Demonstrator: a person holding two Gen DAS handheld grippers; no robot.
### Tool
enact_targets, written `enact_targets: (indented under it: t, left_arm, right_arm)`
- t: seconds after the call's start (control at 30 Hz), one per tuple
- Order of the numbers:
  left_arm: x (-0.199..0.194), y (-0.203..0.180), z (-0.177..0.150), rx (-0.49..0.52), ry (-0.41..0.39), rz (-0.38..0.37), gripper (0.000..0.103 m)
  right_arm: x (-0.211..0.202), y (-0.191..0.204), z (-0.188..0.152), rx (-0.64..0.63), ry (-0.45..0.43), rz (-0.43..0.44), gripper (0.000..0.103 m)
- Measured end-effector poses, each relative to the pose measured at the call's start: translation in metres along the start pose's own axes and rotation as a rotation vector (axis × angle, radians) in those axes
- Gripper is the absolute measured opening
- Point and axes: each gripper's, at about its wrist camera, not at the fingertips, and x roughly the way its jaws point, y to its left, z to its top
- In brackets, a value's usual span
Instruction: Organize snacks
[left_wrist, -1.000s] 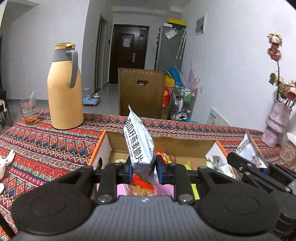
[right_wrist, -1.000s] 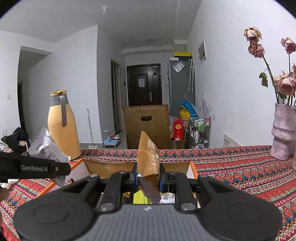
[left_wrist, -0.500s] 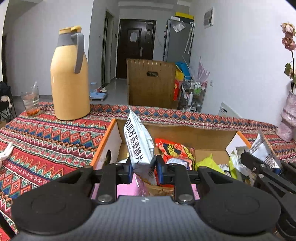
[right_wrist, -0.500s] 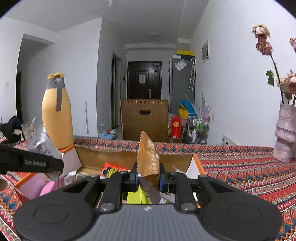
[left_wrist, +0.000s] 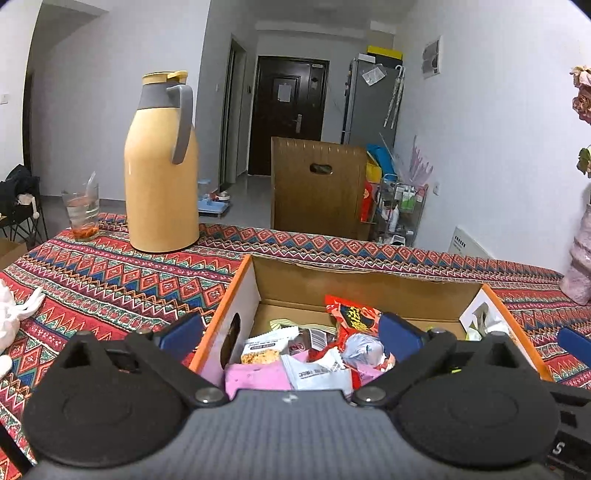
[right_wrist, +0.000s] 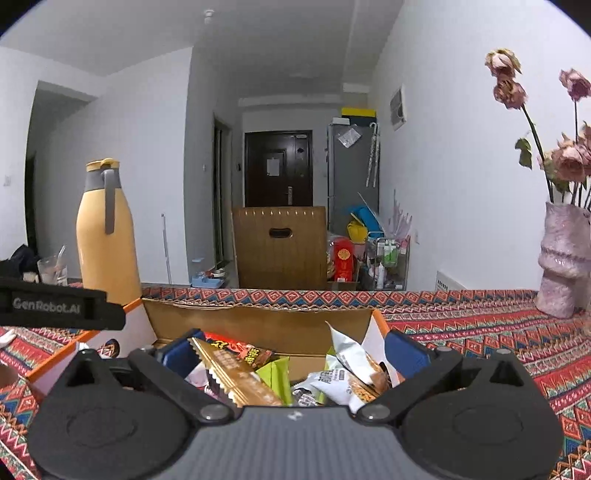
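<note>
Both grippers are hanging over the near edge of the cardboard box (left_wrist: 369, 291), fingers spread wide and holding nothing. The left gripper (left_wrist: 291, 338) is straddling the box's near-left corner, its left pad over the patterned tablecloth (left_wrist: 110, 280) and its right pad above the snacks. Just beyond it a white packet (left_wrist: 319, 371) is lying flat among a pink wrapper (left_wrist: 255, 376) and a red packet (left_wrist: 352, 314). The right gripper (right_wrist: 293, 354) is hovering over the right side of the box; a golden-brown packet (right_wrist: 236, 373) is leaning across the pile inside, close to its left pad, with a green packet (right_wrist: 275, 373) and a white pouch (right_wrist: 351, 358) to its right. Farther off, a yellow thermos jug (left_wrist: 160, 166) and a glass (left_wrist: 82, 212) are standing at the far left, and a pink vase (right_wrist: 561, 258) of dried roses at the far right.
</note>
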Motion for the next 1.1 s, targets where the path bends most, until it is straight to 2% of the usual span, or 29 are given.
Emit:
enact_targets:
  t: [0.37,0.57,0.87,1.1]
  left_arm:
    - [-0.003,0.0,0.001,0.001,-0.001,0.005,0.103]
    - [-0.024,-0.001,0.01,0.014,-0.049,-0.011,0.103]
    - [-0.067,0.004,0.018,0.04,-0.105,-0.058,0.103]
    - [-0.102,0.014,0.016,0.064,-0.143,-0.082,0.103]
  right_arm:
    - [0.002,-0.004,0.002,0.022,0.013,-0.02,0.103]
    - [-0.007,-0.003,0.01,0.026,-0.001,-0.028,0.103]
    - [-0.044,-0.007,0.028,0.031,-0.031,0.0,0.103]
    - [-0.079,-0.01,0.029,0.009,-0.054,0.01,0.103]
